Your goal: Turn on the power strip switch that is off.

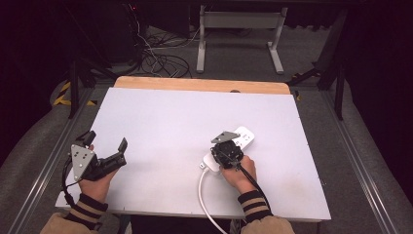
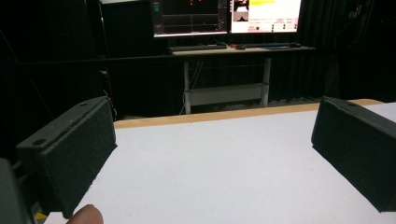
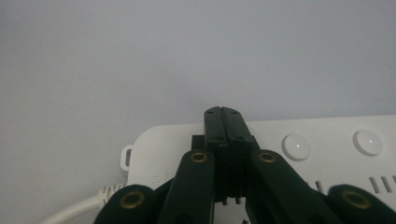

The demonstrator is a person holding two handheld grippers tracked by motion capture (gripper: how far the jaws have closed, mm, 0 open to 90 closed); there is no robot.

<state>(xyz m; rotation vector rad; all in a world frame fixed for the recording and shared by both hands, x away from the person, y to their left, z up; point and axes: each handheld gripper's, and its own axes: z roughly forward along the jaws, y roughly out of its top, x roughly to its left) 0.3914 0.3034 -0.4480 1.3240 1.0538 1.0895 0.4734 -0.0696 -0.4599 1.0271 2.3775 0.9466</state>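
A white power strip (image 1: 245, 135) lies on the white table (image 1: 165, 117), right of the middle, and its white cable (image 1: 203, 194) runs back toward the front edge. My right gripper (image 1: 226, 154) points down onto the cable end of the strip. In the right gripper view its jaws (image 3: 222, 113) are pressed together with nothing between them, their tips over the strip (image 3: 327, 133) beside two round buttons (image 3: 296, 145). My left gripper (image 1: 106, 141) rests near the table's front left, wide open and holding nothing; its black pads (image 2: 74, 149) stand far apart over bare table.
A wooden strip (image 1: 195, 84) borders the table's far edge. Beyond it stand a grey desk frame (image 1: 238, 22) and tangled cables (image 1: 156, 53) on the floor. The left gripper view looks at a desk with lit monitors (image 2: 224, 16).
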